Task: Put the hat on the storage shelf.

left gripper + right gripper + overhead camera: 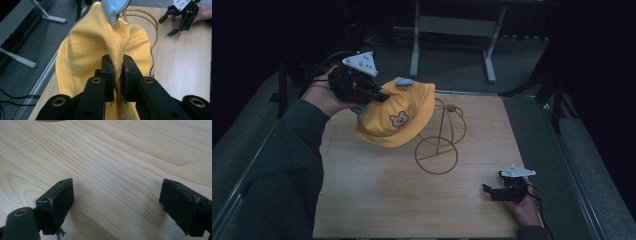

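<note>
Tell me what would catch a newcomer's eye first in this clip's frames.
The yellow hat with its bear patch stands out, held up over the far left of the wooden table, its fabric pinched in the shut left gripper. Just behind it stands a gold wire stand, partly hidden by the hat. The right gripper sits open near the table's right front corner, holding nothing.

Wire stand (438,140) mid-table under yellow hat (398,114); open wooden tabletop (377,200) in front.
</note>
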The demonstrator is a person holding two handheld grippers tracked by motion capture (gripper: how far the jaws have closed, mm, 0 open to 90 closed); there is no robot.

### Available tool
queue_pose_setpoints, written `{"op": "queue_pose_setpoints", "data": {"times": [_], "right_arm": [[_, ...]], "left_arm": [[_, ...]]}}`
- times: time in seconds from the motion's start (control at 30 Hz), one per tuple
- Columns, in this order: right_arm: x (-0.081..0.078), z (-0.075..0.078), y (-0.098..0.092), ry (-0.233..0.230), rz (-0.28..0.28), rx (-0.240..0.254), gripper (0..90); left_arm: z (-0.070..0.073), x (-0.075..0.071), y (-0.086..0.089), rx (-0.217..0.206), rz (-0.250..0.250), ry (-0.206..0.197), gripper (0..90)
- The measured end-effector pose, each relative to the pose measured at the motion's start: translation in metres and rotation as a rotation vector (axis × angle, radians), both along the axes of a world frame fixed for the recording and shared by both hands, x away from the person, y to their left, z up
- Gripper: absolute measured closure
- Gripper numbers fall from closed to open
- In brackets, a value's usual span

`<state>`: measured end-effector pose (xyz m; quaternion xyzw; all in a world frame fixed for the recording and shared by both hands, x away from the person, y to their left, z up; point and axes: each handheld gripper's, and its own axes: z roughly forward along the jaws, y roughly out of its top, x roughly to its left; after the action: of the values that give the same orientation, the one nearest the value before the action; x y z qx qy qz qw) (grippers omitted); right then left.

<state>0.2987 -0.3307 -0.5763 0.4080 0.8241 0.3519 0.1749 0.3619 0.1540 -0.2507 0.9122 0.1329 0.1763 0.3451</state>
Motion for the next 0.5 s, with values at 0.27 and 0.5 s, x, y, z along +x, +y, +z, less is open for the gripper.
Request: {"op": "queue_pose_setpoints", "data": {"times": [0.27, 0.5], "right_arm": [[0.0, 0.0, 0.0, -0.001, 0.001, -0.001, 12.3], [0.0, 0.0, 0.0, 0.001, 0.0, -0.001, 12.3]], "left_arm": [[0.002, 0.005, -0.017, 0.002, -0.02, -0.003, 81.2], [0.002, 0.011, -0.028, -0.019, -0.028, -0.001, 81.0]]}}
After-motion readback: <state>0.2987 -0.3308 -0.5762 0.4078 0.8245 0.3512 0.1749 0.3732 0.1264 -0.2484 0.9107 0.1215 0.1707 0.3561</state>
